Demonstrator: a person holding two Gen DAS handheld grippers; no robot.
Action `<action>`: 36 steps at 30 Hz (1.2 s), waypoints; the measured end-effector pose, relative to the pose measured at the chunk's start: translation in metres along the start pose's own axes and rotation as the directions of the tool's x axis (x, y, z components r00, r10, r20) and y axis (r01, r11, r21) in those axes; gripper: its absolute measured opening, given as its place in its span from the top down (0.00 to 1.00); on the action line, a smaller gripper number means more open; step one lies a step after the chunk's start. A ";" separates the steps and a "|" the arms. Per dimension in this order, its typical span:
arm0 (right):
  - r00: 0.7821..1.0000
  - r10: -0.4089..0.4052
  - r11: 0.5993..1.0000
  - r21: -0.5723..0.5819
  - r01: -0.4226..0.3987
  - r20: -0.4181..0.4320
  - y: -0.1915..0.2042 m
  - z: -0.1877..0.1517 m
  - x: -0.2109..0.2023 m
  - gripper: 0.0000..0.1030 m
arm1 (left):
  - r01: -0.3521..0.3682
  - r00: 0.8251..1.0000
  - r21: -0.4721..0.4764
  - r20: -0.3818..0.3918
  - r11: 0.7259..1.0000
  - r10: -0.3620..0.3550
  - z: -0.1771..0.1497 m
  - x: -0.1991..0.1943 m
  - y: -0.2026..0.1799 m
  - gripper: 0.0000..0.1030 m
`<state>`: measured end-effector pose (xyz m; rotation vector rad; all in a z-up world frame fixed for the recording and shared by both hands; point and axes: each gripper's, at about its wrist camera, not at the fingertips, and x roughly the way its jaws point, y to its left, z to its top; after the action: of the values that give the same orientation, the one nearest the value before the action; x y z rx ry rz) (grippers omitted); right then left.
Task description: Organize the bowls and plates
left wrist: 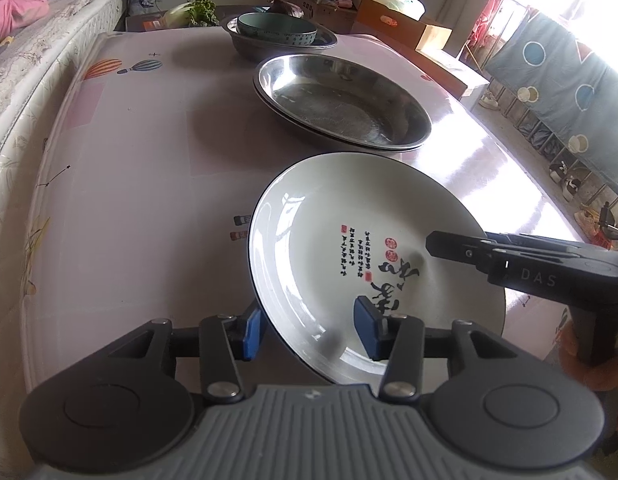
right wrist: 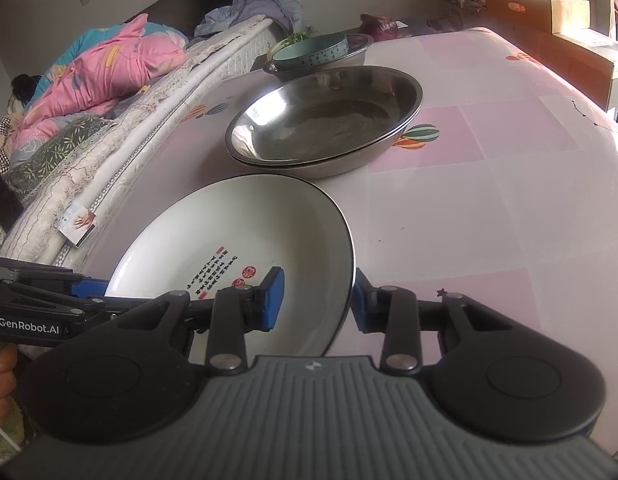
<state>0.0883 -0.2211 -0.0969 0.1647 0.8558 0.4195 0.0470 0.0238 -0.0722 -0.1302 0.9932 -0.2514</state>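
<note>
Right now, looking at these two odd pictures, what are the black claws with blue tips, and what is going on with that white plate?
No robot here: a person holds a two-finger gripper in each hand, and each gripper carries a wide-angle camera looking along its fingers. One picture comes from the left gripper, the other from the right gripper. Both straddle the rim of the same white plate with calligraphy, one blue pad inside and one outside, jaws still spread, so neither looks clamped. The plate appears tilted, so it may be partly lifted. Beyond it, on the pink patterned tablecloth, lie two stacked steel plates. Farther back, a teal bowl sits inside a steel basin.
</note>
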 end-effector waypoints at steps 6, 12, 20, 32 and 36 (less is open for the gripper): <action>1.000 -0.020 1.000 -0.009 0.020 0.009 0.001 0.000 0.002 0.67 | 0.002 1.000 0.008 0.008 1.000 -0.002 0.000 0.001 0.001 0.54; 1.000 -0.025 1.000 -0.014 0.025 0.011 0.003 -0.001 0.003 0.67 | -0.017 1.000 0.020 0.014 1.000 0.017 0.004 0.004 0.000 0.54; 1.000 -0.025 1.000 -0.015 0.025 0.012 0.003 -0.002 0.003 0.66 | -0.024 1.000 0.016 0.016 1.000 0.024 0.006 0.006 0.001 0.54; 1.000 -0.027 1.000 -0.013 0.028 0.015 0.003 -0.002 0.002 0.66 | -0.028 0.999 0.020 0.016 0.999 0.028 0.007 0.006 0.000 0.51; 1.000 -0.027 1.000 -0.012 0.027 0.015 0.003 -0.002 0.002 0.66 | -0.028 0.999 0.019 0.015 0.999 0.028 0.007 0.006 0.000 0.51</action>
<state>0.0873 -0.2172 -0.0988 0.1446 0.8394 0.3973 0.0558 0.0219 -0.0737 -0.1001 0.9767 -0.2339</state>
